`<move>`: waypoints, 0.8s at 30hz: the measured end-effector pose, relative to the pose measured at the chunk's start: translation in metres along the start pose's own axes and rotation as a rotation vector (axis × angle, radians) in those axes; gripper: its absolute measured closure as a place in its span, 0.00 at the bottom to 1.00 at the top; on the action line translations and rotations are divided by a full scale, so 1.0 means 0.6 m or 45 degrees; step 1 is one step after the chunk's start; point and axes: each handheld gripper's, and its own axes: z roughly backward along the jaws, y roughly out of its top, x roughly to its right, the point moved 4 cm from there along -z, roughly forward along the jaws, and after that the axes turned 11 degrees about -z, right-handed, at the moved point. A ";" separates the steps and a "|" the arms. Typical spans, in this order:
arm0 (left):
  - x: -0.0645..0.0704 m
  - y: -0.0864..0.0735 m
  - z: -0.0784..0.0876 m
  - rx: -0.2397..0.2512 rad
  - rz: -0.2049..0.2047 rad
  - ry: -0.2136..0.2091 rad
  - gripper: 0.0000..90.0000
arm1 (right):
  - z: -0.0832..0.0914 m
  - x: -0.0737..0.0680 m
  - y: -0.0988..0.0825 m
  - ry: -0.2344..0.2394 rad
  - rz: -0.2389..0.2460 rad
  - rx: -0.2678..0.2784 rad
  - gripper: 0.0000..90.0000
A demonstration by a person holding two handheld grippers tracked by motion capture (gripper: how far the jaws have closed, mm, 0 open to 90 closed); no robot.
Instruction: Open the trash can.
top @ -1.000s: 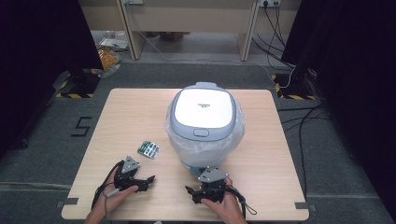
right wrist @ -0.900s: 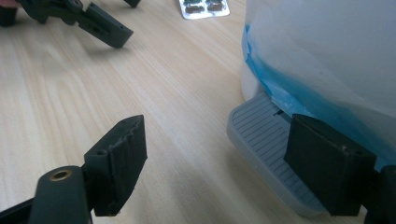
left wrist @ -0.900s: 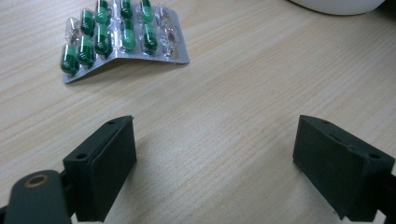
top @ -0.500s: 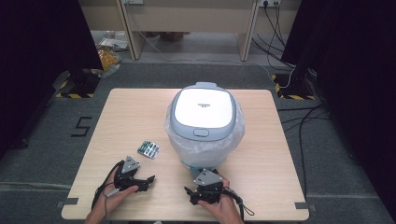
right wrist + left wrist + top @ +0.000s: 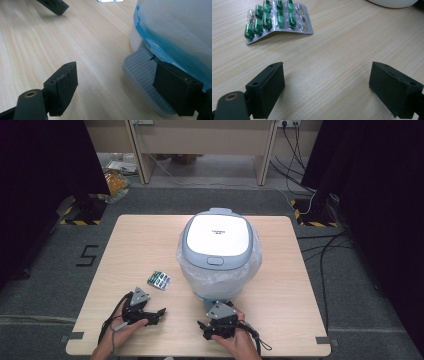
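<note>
Flanking the gaping left gripper and right gripper: pill blister, bagged bin.

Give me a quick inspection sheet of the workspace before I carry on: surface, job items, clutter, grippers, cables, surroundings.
Surface: wooden table, bare apart from the items below.
Job's things: pedal bin with a plastic liner, lid shut, grey pedal facing the person; pill pack of green capsules, some pockets empty, lying left of the bin.
Clutter: nothing seen.
Grippers: left gripper open, just short of the pack; right gripper open, one of its fingers over the pedal.
Cables: gripper cable; floor cables at right.
Surroundings: grey carpet, black curtains, desk legs behind.
</note>
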 end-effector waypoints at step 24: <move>0.000 0.000 0.000 0.000 0.000 0.001 0.14 | -0.015 -0.003 -0.010 -0.019 0.016 -0.061 0.19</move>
